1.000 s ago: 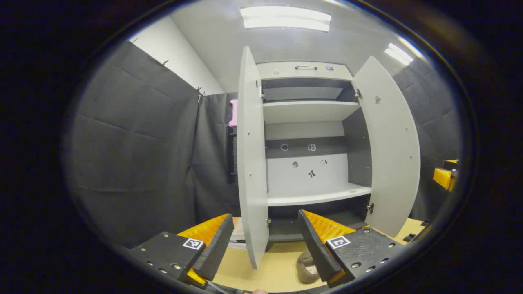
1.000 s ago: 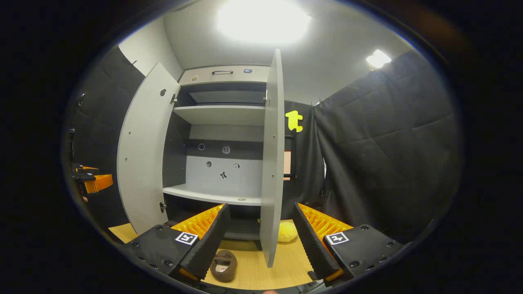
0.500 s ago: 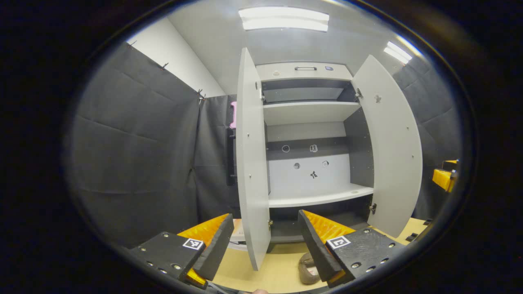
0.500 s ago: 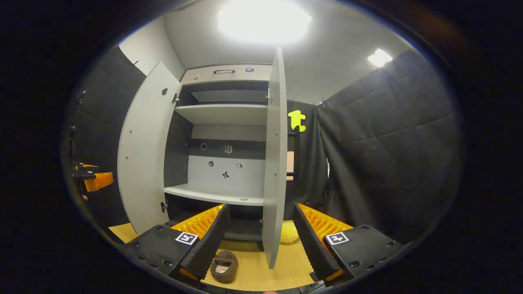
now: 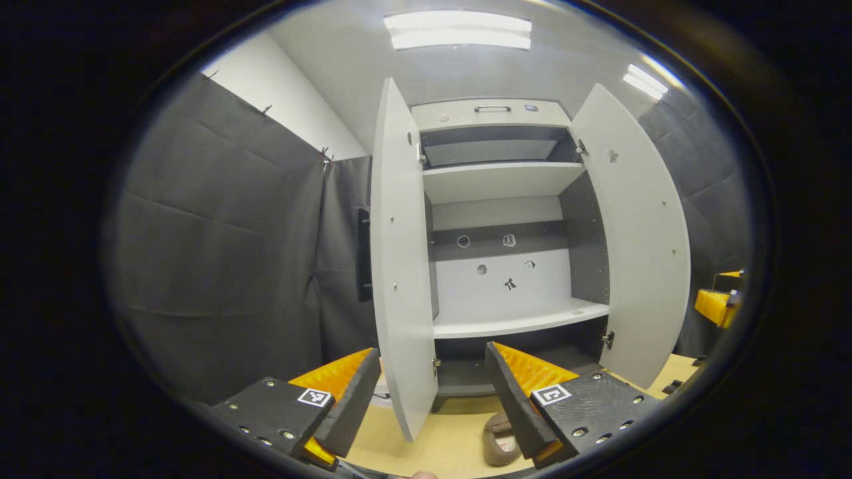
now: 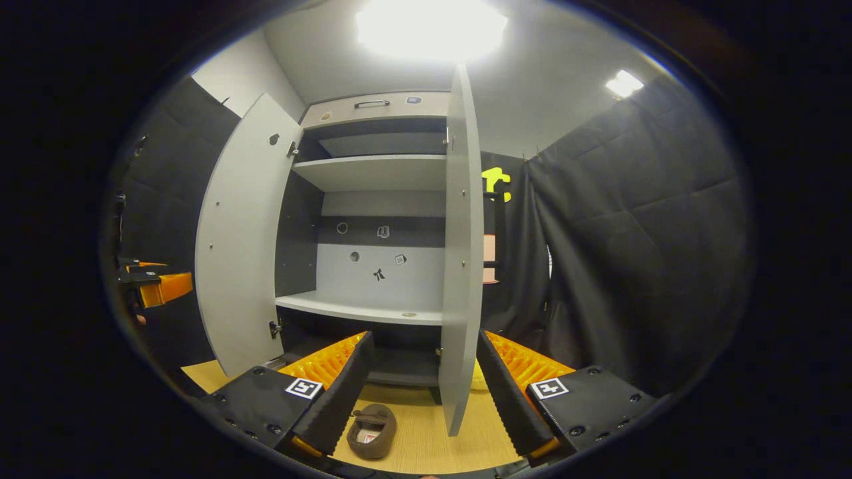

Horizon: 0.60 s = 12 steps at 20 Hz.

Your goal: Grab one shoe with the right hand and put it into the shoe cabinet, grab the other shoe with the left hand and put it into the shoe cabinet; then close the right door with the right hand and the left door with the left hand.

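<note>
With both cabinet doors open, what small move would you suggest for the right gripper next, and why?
Probably lower the right gripper toward the brown shoe and straddle it. The gripper is open and holds nothing, the shoe lies on the wooden floor just below it, before the open shoe cabinet, and the shelves look bare.
</note>
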Motion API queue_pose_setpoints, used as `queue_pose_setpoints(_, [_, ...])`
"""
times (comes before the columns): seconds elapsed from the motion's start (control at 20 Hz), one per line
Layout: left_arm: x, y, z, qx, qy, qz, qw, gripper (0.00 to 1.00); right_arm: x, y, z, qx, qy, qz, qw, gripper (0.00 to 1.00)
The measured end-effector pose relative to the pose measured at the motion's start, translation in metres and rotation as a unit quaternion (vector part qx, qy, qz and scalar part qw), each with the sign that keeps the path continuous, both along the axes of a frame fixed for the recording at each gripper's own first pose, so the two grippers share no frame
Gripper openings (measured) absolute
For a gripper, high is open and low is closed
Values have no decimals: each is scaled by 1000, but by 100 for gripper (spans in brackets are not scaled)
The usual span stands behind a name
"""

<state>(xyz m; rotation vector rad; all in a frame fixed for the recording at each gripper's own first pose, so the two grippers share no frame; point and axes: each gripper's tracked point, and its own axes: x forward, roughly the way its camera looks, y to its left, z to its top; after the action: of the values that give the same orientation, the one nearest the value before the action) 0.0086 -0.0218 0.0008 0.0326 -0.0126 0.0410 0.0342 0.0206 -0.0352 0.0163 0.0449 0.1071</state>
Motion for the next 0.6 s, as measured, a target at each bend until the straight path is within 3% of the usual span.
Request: queue_pose_setpoints(0.6, [-6,-4,-22,4,19,56,998,99,36,70,-102,-2,113,110,988,98])
